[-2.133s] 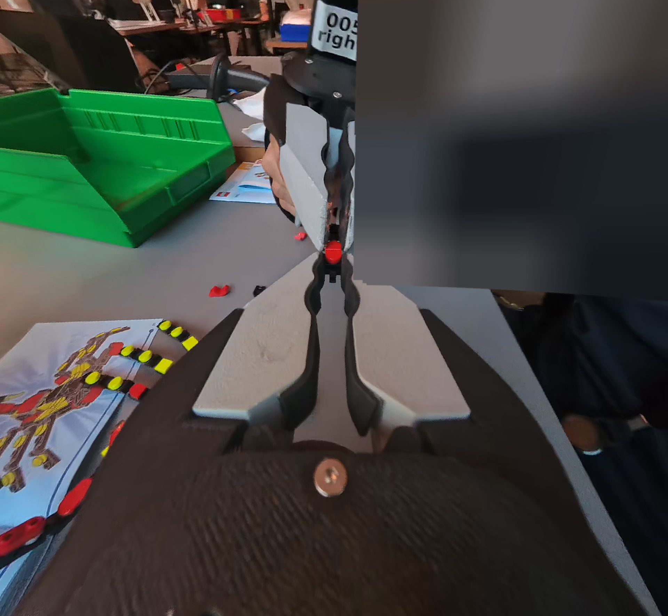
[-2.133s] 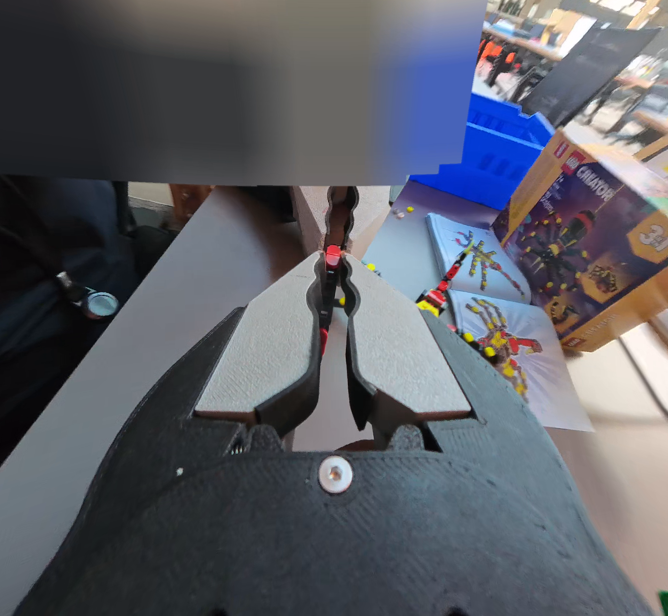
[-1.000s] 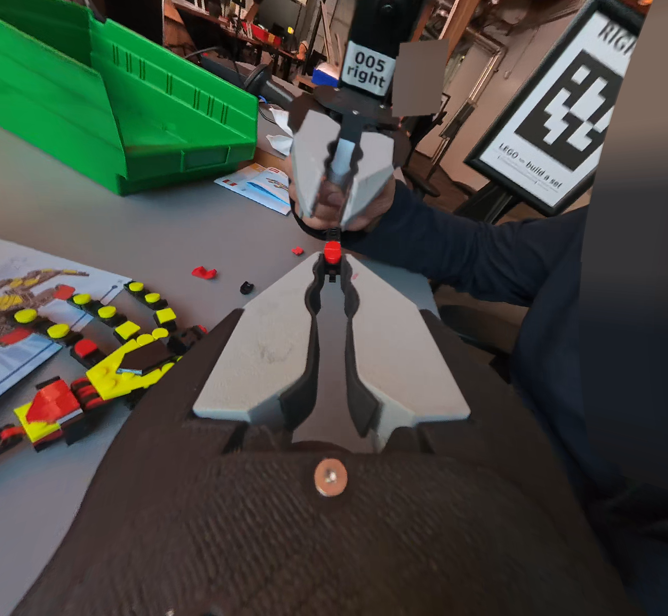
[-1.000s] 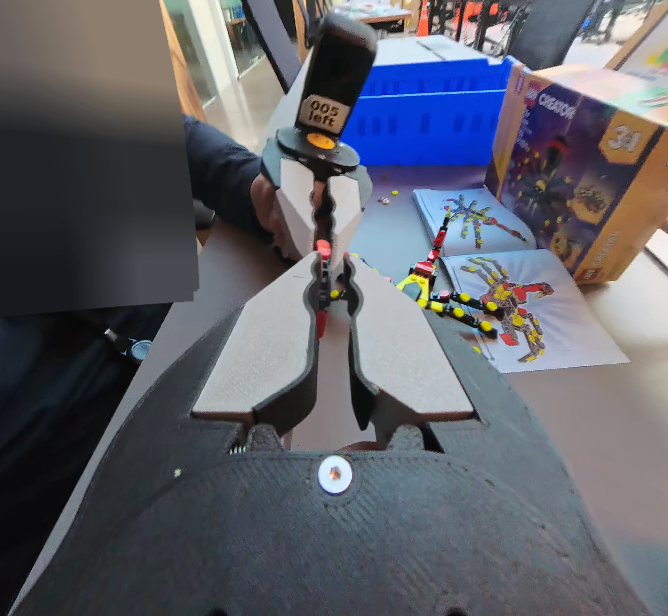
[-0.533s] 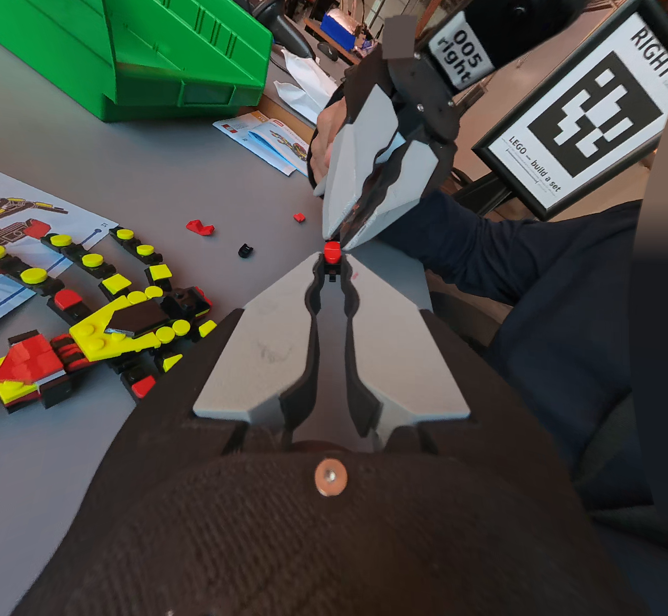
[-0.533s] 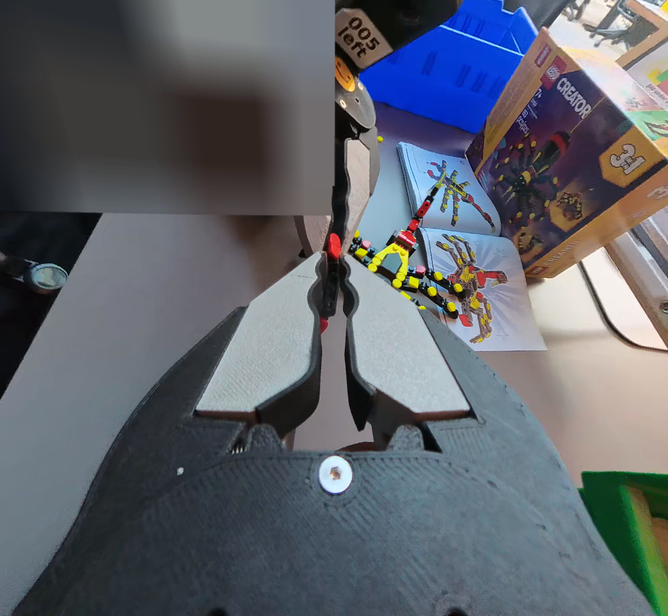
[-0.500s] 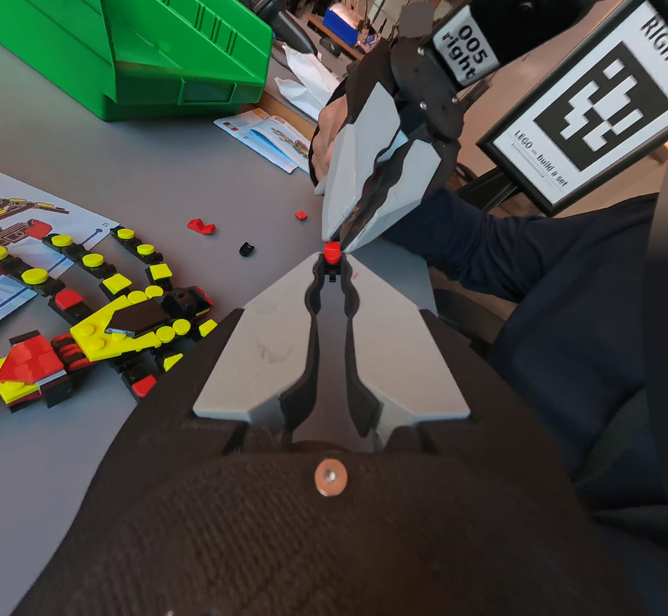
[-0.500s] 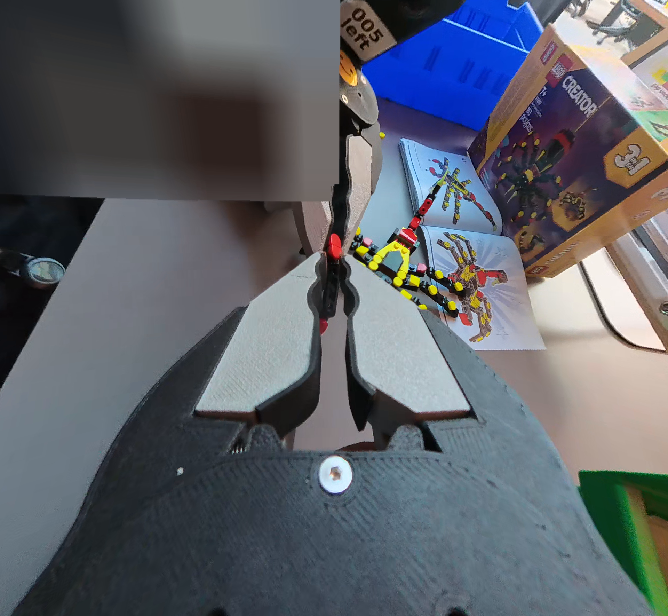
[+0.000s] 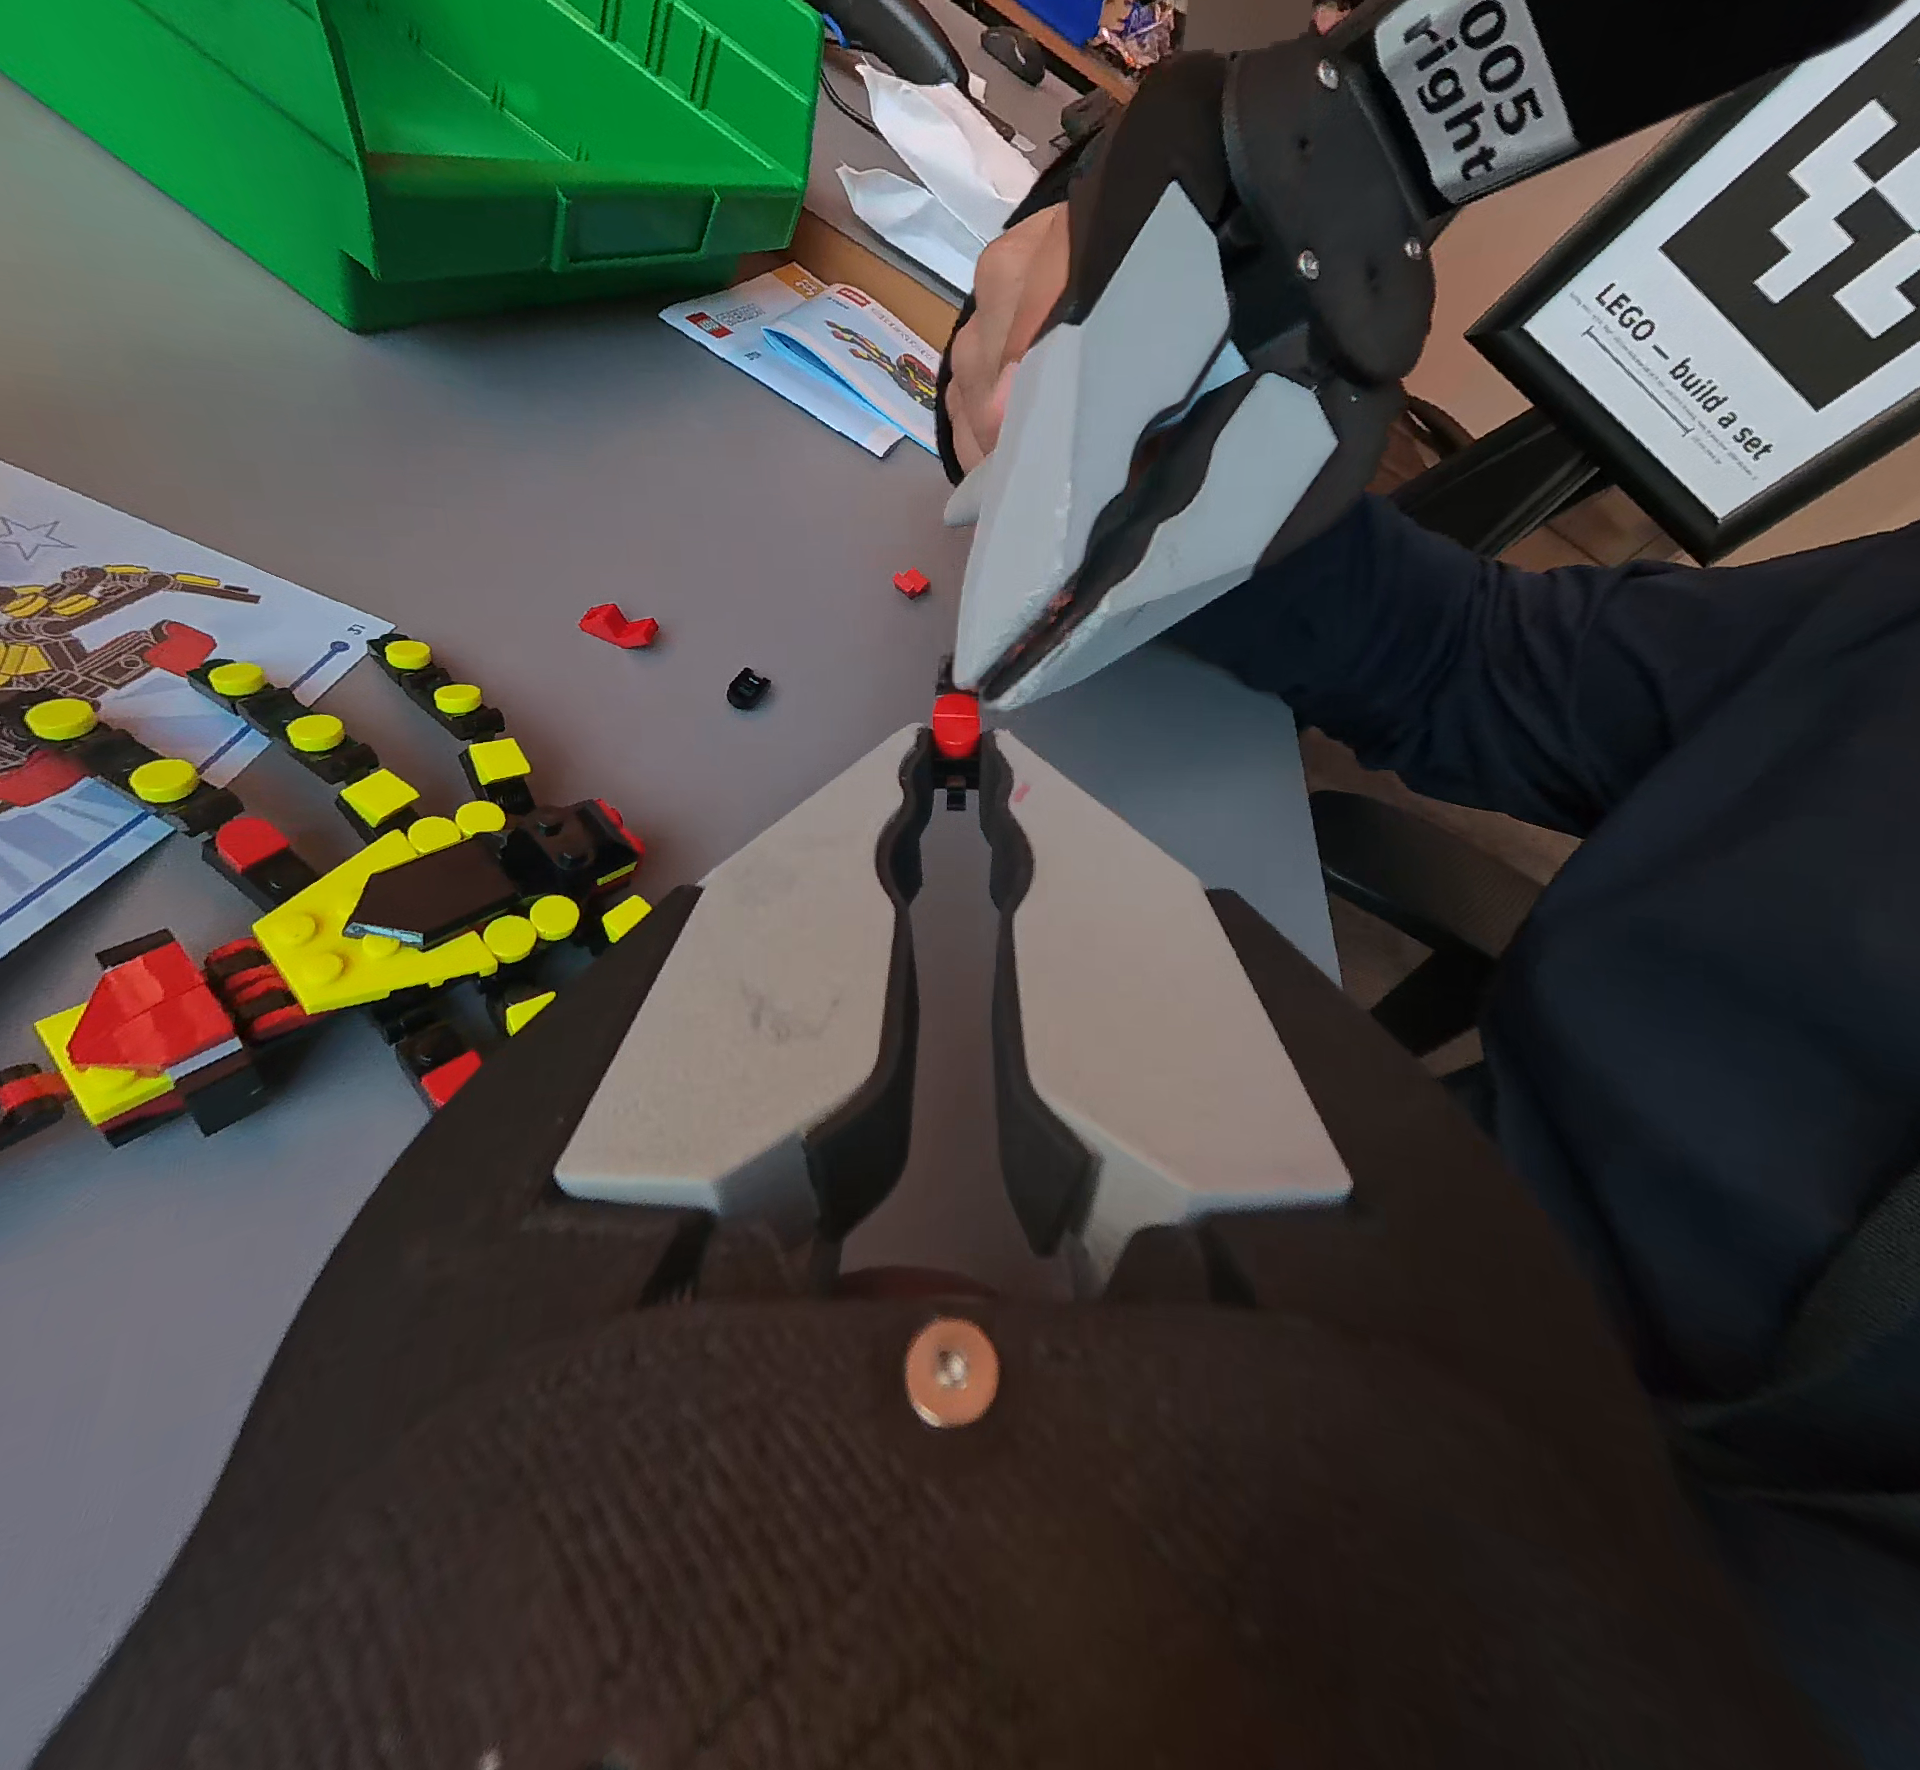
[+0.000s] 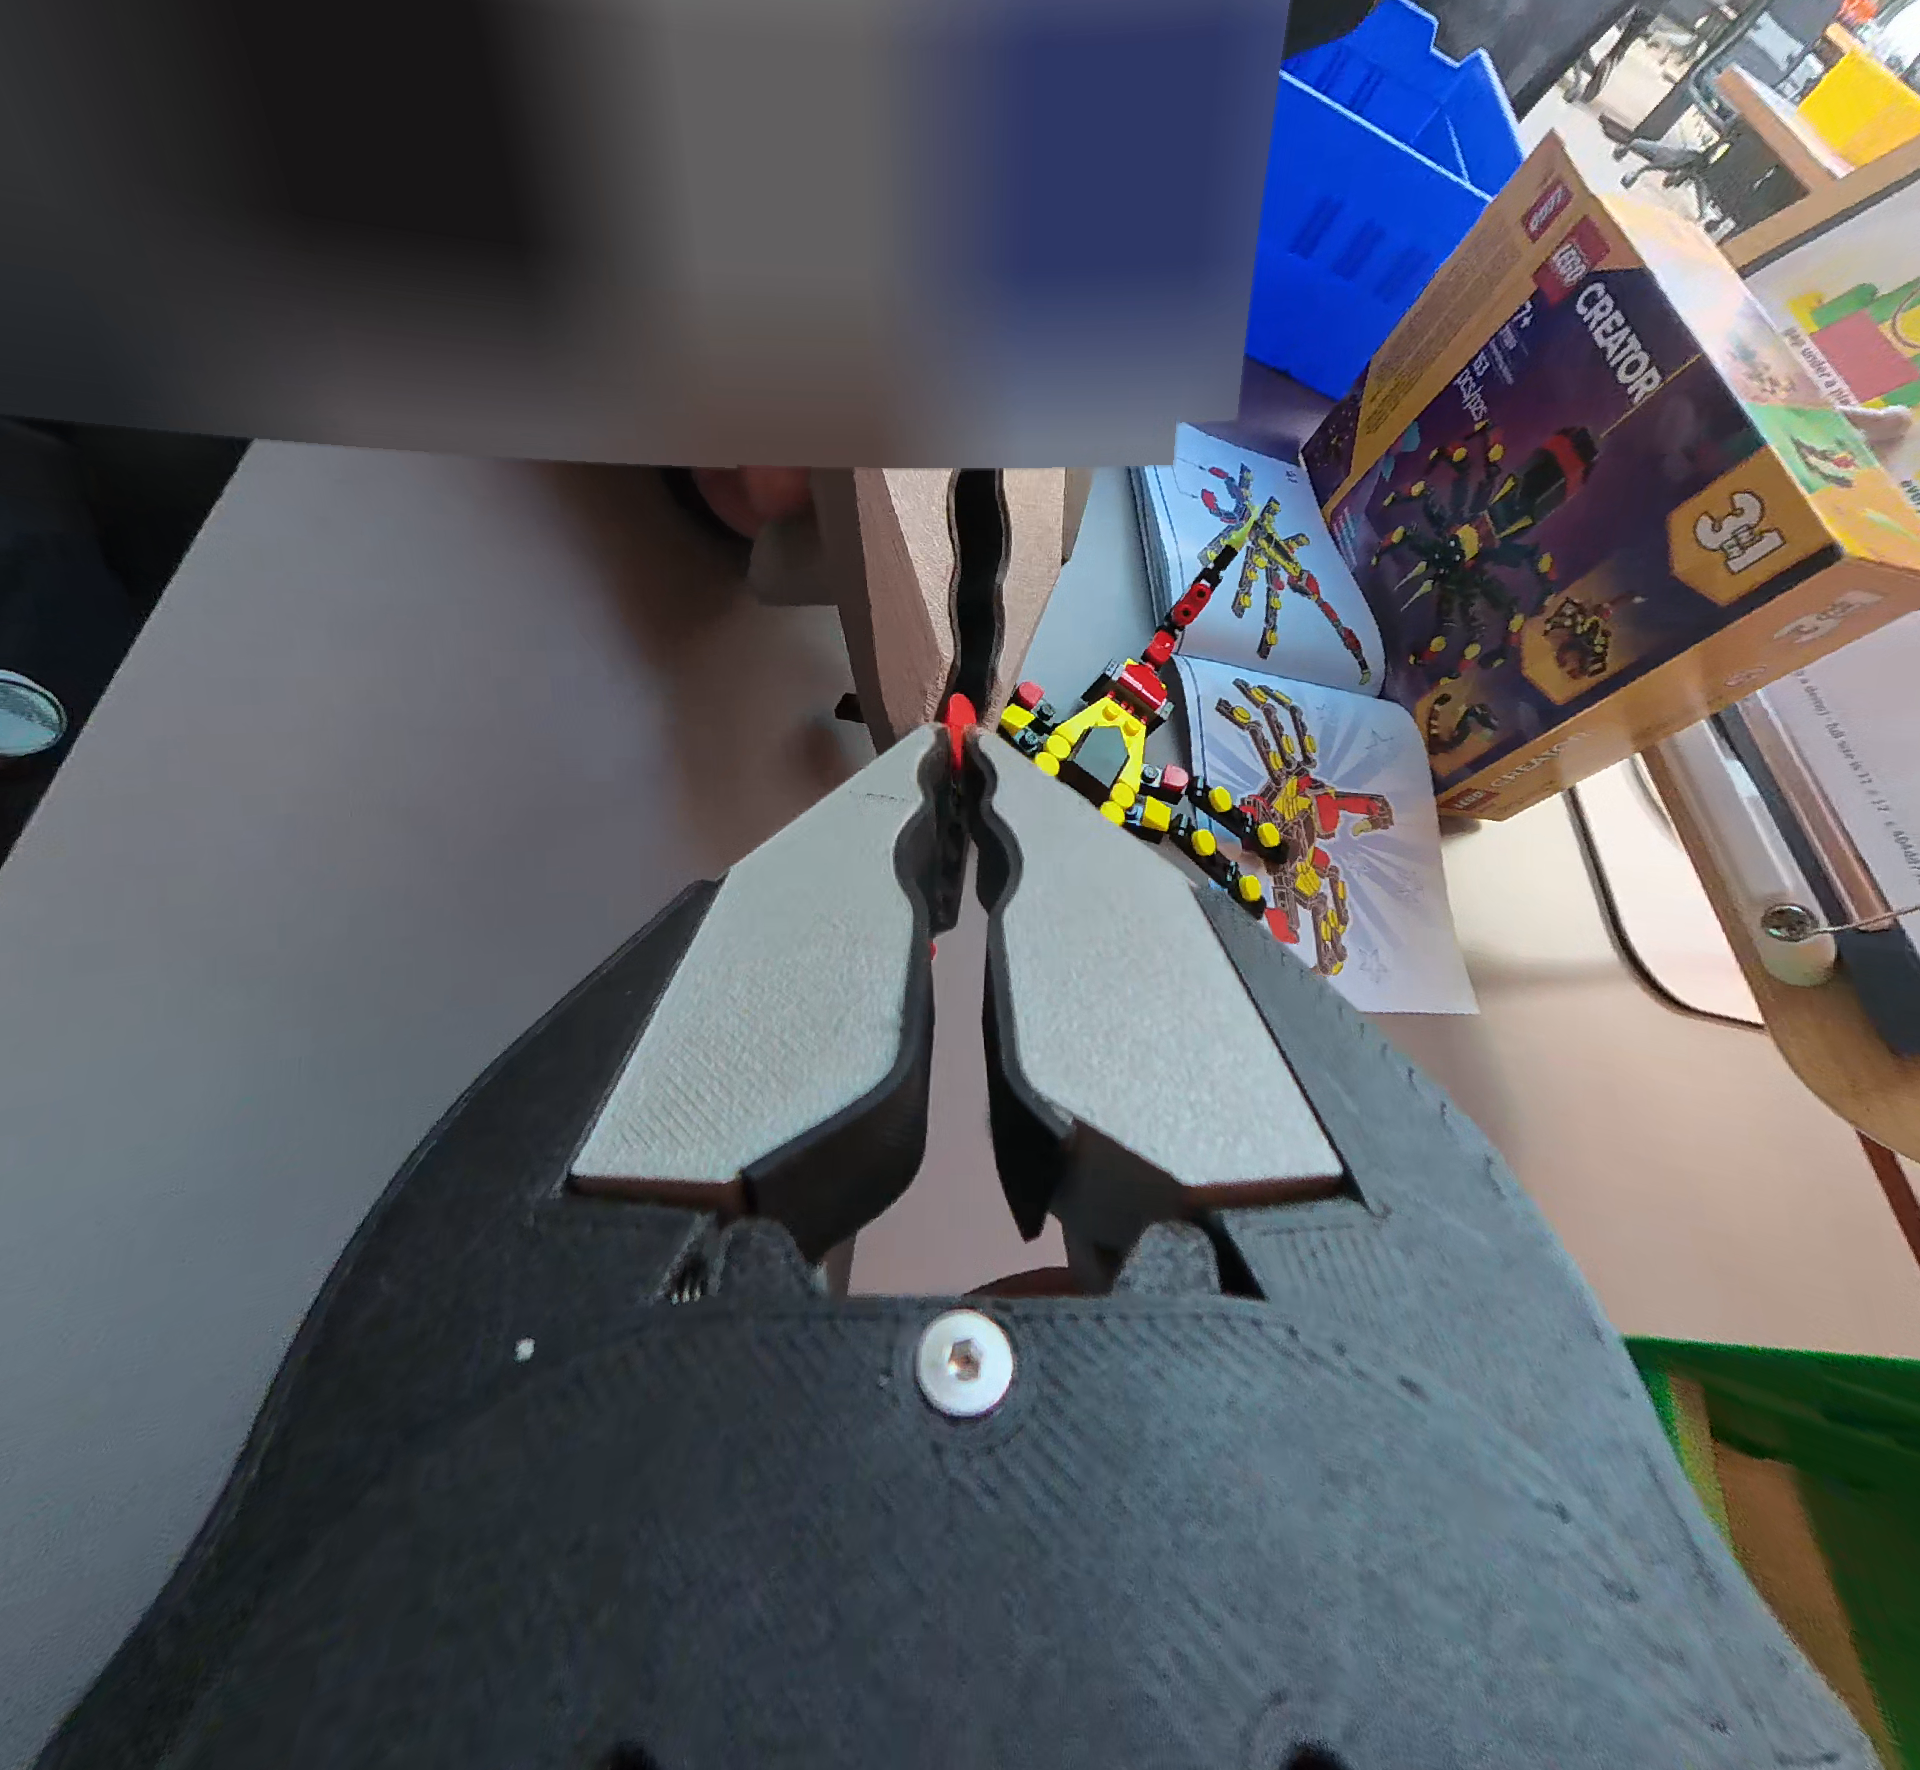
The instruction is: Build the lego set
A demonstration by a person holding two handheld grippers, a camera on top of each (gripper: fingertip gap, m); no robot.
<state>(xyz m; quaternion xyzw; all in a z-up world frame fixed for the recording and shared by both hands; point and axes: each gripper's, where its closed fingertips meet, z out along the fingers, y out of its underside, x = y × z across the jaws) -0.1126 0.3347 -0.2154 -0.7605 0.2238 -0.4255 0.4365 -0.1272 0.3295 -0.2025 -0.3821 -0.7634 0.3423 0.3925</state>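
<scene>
My left gripper [image 9: 954,752] is shut on a small red and black lego piece [image 9: 954,725] that sticks out past its tips. My right gripper [image 9: 977,681] comes in from the upper right, and its tips meet that piece. In the right wrist view my right gripper [image 10: 958,746] is shut on a thin black and red lego strip [image 10: 948,827], and the left gripper's fingers [image 10: 914,598] stand just beyond it. The part-built yellow, black and red lego model [image 9: 405,899] lies on the grey table [image 9: 520,432] to the left; it also shows in the right wrist view [image 10: 1101,744].
A green bin [image 9: 416,58] stands at the back left. Loose red pieces [image 9: 618,625] [image 9: 910,582] and a black one [image 9: 745,687] lie on the table. Instruction booklets [image 9: 821,359] [image 10: 1320,827], the set's box [image 10: 1600,494] and a blue bin [image 10: 1361,193] are near. A framed sign [image 9: 1766,193] stands right. The tips of both grippers are at nearly the same place.
Both grippers have tilted and turned while staying tip to tip. The right gripper now leans in more steeply from the upper right. Both stay shut.
</scene>
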